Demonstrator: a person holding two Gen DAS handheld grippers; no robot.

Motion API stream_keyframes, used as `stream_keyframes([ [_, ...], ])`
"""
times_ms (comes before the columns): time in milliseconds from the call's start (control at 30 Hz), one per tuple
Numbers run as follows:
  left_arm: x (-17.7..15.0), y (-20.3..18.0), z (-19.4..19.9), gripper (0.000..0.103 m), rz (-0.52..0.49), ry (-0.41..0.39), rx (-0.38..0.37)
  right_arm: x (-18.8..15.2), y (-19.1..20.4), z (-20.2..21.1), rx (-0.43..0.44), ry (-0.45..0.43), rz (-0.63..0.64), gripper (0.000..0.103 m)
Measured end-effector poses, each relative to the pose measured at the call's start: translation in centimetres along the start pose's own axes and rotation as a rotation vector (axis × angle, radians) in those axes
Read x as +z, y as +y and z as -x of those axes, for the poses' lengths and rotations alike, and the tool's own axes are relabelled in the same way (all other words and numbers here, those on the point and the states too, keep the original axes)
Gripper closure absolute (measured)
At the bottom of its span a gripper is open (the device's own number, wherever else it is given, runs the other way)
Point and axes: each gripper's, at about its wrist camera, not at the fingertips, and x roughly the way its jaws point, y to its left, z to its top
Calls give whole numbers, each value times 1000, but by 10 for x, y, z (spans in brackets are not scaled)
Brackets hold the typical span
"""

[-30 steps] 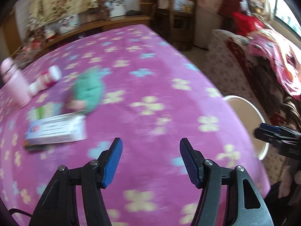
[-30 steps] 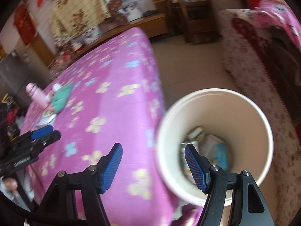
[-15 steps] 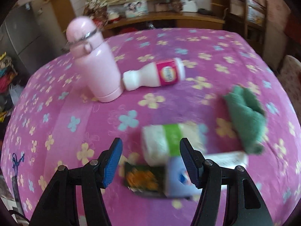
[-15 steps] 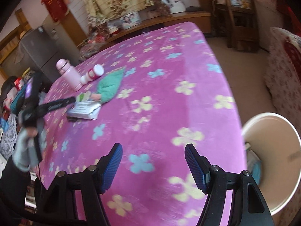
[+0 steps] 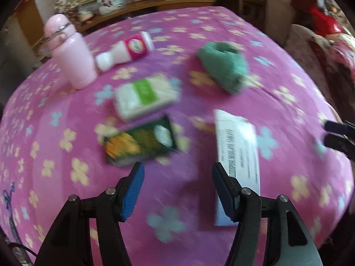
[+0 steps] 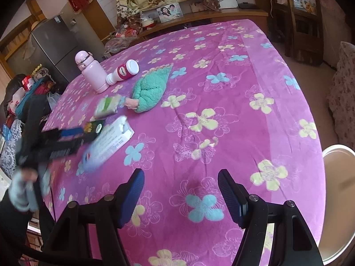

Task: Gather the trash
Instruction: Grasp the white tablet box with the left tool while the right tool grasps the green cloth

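My left gripper (image 5: 178,191) is open and empty, hovering low over the pink flowered table. Just ahead of it lie a dark green snack packet (image 5: 142,143), a white-and-green tissue pack (image 5: 145,95) and a long white box (image 5: 238,155) beside the right finger. In the right wrist view the same items lie at the table's left: the packet (image 6: 94,127), the tissue pack (image 6: 107,106), the white box (image 6: 108,141), with the blurred left gripper (image 6: 71,136) above them. My right gripper (image 6: 180,194) is open and empty over the table's near right part.
A pink flask (image 5: 71,55) stands at the back left beside a lying white bottle (image 5: 126,49) with a pink label. A green knitted cloth (image 5: 224,66) lies behind the trash. A white bin (image 6: 339,201) stands on the floor off the table's right edge.
My left gripper swung from the table's right side to the trash at the left and now sits closer above it. My right gripper moved away from over the bin to above the table.
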Motion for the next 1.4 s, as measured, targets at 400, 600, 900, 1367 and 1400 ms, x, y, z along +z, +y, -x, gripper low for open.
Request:
stream_keyframes([
  [400, 2, -23, 11, 30, 210, -66, -201, -1, 5, -5, -36, 10, 0, 31],
  [600, 1, -49, -10, 30, 162, -56, -131, 6, 2, -8, -47, 9, -9, 31],
  [900, -9, -38, -6, 51, 137, -71, -68, 47, 20, -36, -58, -12, -20, 31],
  [1367, -16, -6, -6, 51, 257, -75, -74, 134, 71, -132, -66, 22, 43, 31],
  [1400, -16, -7, -6, 51, 255, -76, -72, 133, 71, -135, -60, 20, 39, 31],
])
